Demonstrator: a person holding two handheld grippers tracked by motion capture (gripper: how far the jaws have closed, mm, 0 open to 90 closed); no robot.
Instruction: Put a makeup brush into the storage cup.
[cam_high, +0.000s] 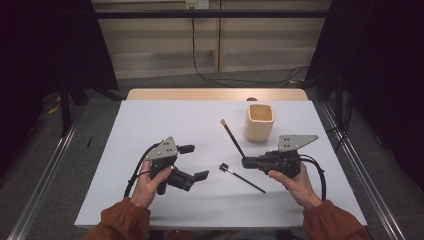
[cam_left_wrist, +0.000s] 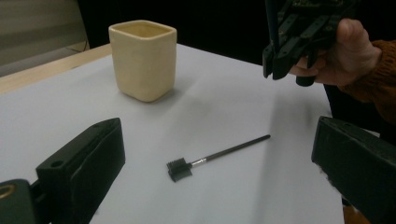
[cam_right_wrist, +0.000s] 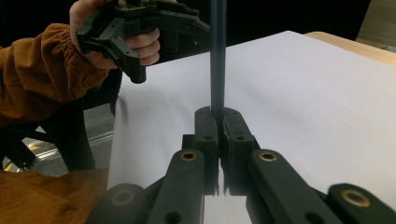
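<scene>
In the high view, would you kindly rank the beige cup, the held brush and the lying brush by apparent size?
1. Beige cup, bulkiest.
2-3. Held brush and lying brush: similar length; the held one is partly hidden by the right gripper, so unranked.

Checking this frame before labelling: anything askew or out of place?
Nothing stands out. The cup stands upright, one brush lies flat on the table, and the right hand-held gripper holds the other brush.

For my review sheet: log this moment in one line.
right claw: shut on brush | left claw: open | comb wand: on table | cup: upright
</scene>
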